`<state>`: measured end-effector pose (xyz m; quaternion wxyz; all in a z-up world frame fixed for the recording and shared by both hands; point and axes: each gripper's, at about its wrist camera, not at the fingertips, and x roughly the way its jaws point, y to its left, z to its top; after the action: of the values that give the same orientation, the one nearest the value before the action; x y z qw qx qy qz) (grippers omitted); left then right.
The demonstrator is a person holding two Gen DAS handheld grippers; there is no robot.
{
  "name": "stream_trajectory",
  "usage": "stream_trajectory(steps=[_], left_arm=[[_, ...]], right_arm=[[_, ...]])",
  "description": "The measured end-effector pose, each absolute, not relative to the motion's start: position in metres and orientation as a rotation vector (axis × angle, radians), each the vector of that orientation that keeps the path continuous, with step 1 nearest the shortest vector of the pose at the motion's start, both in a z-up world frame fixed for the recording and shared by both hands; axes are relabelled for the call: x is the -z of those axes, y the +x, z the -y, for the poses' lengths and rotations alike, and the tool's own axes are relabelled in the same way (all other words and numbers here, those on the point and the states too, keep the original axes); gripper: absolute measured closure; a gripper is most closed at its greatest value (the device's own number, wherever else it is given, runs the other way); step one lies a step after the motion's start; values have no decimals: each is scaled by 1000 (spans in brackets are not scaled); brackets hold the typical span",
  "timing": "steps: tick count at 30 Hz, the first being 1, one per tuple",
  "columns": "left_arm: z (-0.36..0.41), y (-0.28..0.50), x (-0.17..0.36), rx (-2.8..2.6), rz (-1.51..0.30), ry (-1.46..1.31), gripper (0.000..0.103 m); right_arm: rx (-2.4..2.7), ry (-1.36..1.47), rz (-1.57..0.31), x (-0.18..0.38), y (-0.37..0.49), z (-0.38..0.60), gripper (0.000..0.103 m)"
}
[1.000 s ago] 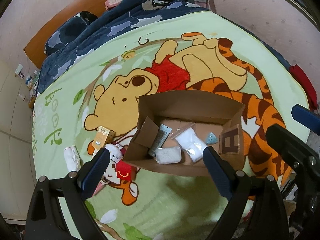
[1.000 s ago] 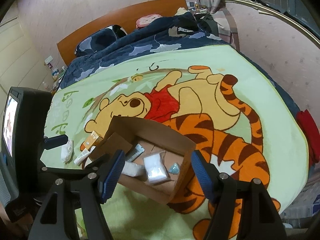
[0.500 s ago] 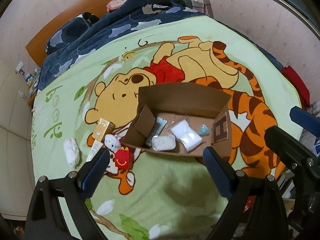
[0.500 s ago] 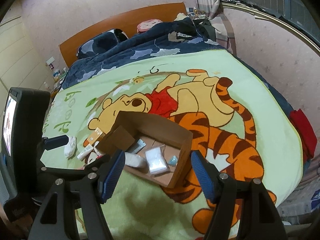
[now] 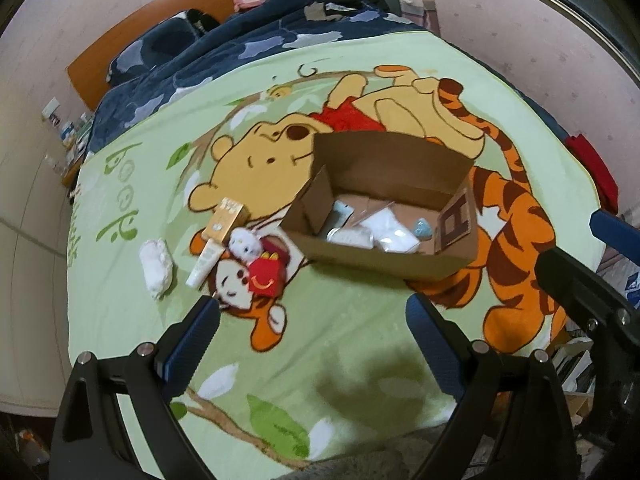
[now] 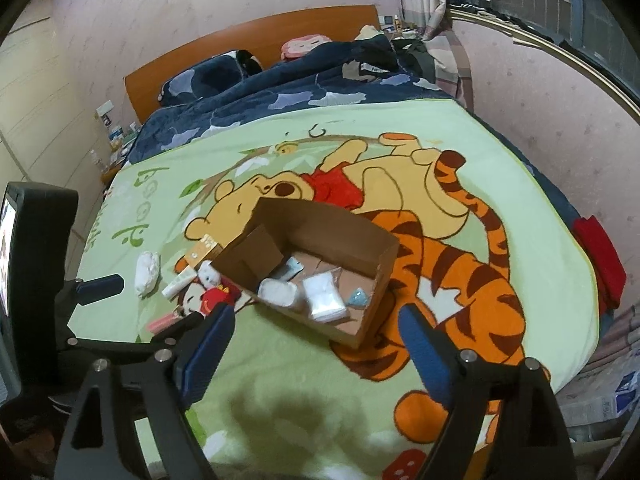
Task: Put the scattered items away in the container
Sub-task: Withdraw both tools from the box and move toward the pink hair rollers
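An open cardboard box [image 5: 384, 256] [image 6: 384, 264] sits on the bed and holds white packets, a tube and a small blue thing. Left of it lie a red toy box [image 5: 266, 276] [image 6: 216, 300], a white plush toy [image 5: 246, 244] [image 6: 208, 274], an orange carton [image 5: 224, 220] [image 6: 202, 250], a white tube [image 5: 204, 262] [image 6: 180, 284] and a white bundle [image 5: 157, 268] [image 6: 146, 268]. A pink item [image 6: 162, 324] lies near the bed's front edge. My left gripper [image 5: 312, 344] and my right gripper [image 6: 314, 350] are open, empty, above the bed in front of the box.
The box and items rest on a green cartoon blanket [image 5: 328, 360] [image 6: 320, 372]. A dark blue quilt [image 6: 280, 100] and wooden headboard [image 6: 248, 36] are at the far end. A pink wall [image 6: 540, 100] runs along the right. Red cloth [image 6: 600, 264] lies at the right bed edge.
Both grippers have drawn back and up from the box, which now looks smaller and farther. The items left of the box have come fully into view.
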<state>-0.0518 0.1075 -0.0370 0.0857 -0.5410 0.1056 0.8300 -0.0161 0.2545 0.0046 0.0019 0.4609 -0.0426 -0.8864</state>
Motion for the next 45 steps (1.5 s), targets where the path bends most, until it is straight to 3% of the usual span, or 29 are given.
stream_trajectory(steps=[22, 31, 35, 45], left_arm=[[55, -2, 67, -2562, -181, -1834, 8], [121, 26, 82, -2584, -141, -1896, 8], [141, 32, 93, -2570, -110, -1917, 8], [148, 15, 141, -2519, -24, -1975, 8]], right_arm=[[2466, 1617, 8, 44, 3, -101, 16], [2278, 1902, -43, 89, 9, -42, 16], [2096, 2144, 88, 128, 14, -30, 16], [2404, 1765, -23, 85, -1, -20, 16]])
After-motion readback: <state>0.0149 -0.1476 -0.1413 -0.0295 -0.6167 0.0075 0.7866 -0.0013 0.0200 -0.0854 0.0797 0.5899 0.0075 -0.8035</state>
